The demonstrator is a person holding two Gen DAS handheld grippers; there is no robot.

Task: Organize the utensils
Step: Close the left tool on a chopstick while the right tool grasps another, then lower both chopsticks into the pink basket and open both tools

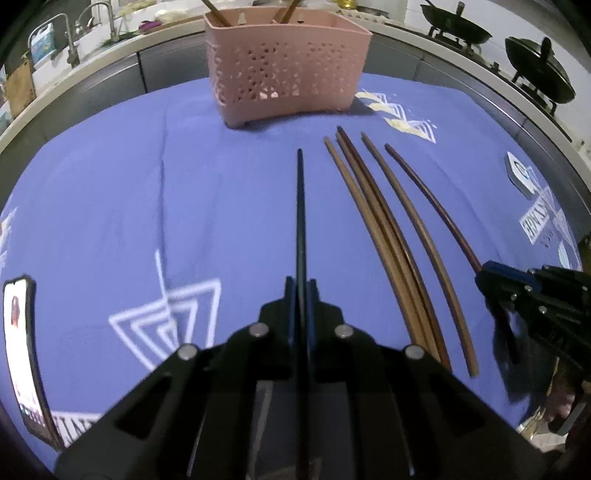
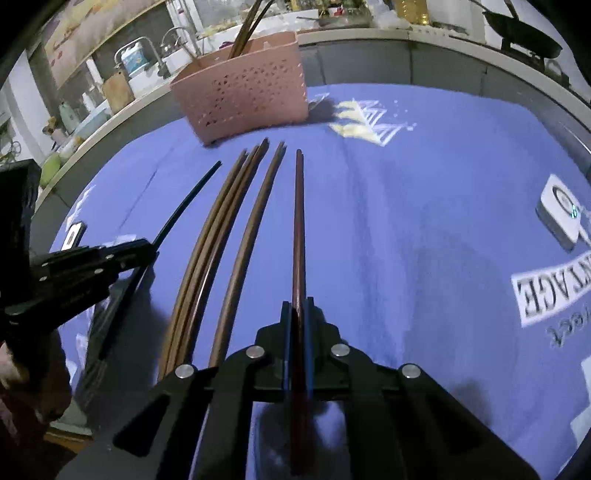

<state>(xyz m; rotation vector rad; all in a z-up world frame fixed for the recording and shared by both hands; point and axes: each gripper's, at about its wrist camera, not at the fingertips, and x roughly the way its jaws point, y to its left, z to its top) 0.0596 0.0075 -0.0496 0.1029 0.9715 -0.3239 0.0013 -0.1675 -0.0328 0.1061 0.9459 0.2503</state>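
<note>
Left gripper (image 1: 301, 291) is clamped on a black chopstick (image 1: 300, 206), fingers pressed together either side of it, the stick pointing straight out toward the far side of the table. Over on the right, the right gripper (image 2: 298, 314) is squeezed onto a reddish-brown chopstick (image 2: 298, 221) in just the same fashion, its tip also aimed away. From the left wrist view that gripper sits at the right edge with the dark stick curving out of it (the bend is only the lens).

Between the two held sticks, four brown chopsticks (image 1: 388, 236) lie on the blue tablecloth (image 1: 110, 203): three bunched close together, touching along their length, and a fourth just to their right, a little apart.

At the far side stands the pink perforated utensil basket (image 1: 288, 70), upright, with a few chopsticks (image 2: 247, 33) already poking out of its top. A phone (image 1: 22, 354) lies at the near left, and a small white device (image 2: 561, 214) sits far off to the right.
</note>
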